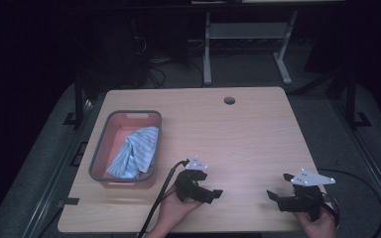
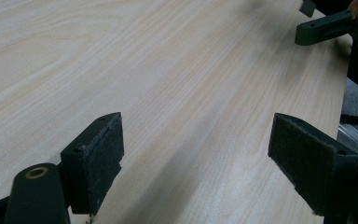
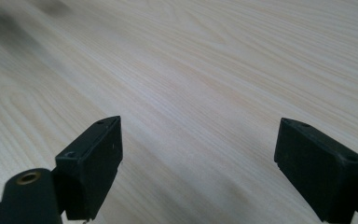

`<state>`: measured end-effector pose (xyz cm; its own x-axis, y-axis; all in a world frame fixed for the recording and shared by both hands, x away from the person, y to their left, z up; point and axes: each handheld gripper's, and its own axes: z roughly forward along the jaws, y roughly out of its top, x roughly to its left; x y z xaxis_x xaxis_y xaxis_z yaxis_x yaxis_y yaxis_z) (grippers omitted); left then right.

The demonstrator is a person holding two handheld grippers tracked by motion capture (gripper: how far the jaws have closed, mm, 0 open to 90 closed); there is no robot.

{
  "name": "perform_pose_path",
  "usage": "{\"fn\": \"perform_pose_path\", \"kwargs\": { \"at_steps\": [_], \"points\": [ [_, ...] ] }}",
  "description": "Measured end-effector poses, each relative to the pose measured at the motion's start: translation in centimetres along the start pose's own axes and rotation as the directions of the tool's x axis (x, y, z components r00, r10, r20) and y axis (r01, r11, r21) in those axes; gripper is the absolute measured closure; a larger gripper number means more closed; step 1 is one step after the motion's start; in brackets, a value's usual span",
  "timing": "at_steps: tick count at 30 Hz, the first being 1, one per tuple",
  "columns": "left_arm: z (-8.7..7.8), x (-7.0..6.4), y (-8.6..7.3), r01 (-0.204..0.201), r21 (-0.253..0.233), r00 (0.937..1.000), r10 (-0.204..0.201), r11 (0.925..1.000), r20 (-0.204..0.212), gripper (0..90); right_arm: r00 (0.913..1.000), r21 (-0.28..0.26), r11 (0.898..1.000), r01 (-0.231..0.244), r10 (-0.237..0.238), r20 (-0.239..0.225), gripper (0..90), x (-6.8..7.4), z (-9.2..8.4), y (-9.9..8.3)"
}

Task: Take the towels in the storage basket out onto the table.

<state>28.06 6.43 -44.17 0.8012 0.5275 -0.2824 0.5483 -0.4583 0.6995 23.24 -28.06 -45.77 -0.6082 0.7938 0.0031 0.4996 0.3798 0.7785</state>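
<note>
Cloth in bin; left gripper, right gripper agape

One worktop carries everything, with one round hole near its far edge. One grey-rimmed bin with a pink inside stands by the left edge, and it holds one blue striped cloth. Two tongs lie near the near edge: the left tongs and the right tongs, each with two black jaws standing wide apart and nothing between them. Two hands hold them, one each.
</note>
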Motion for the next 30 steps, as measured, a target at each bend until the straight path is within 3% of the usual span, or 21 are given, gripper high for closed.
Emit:
{"fn": "perform_pose_path", "kwargs": {
  "at_steps": [11, 17, 22, 30],
  "points": [
    [-0.5, 0.1, 0.6, -0.006, -0.003, 1.0000, 0.006, 1.0000, -0.004, 17.6, 0.9997, -0.006, 1.000, -0.024, 0.024, 0.007, 14.7, -0.5, -0.1, -0.1],
    [-1.5, 0.1, 1.7, -0.022, 0.001, 0.9997, 0.022, 0.9998, 0.015, 17.5, 0.9994, -0.009, 0.999, -0.030, 0.031, 0.018, 14.7, -0.7, -0.1, -0.2],
    [-1.9, 0.2, 2.6, -0.048, 0.021, 0.9989, 0.047, 0.9986, 0.003, 17.7, 0.9989, -0.011, 0.999, -0.041, 0.041, 0.022, 14.6, -0.8, -0.1, -0.3],
    [-2.6, 0.6, 3.8, -0.047, 0.023, 0.9986, 0.046, 0.9986, 0.027, 17.6, 0.9990, -0.004, 0.999, -0.039, 0.039, 0.020, 14.6, -0.5, 0.2, -0.2]
  ]
}}
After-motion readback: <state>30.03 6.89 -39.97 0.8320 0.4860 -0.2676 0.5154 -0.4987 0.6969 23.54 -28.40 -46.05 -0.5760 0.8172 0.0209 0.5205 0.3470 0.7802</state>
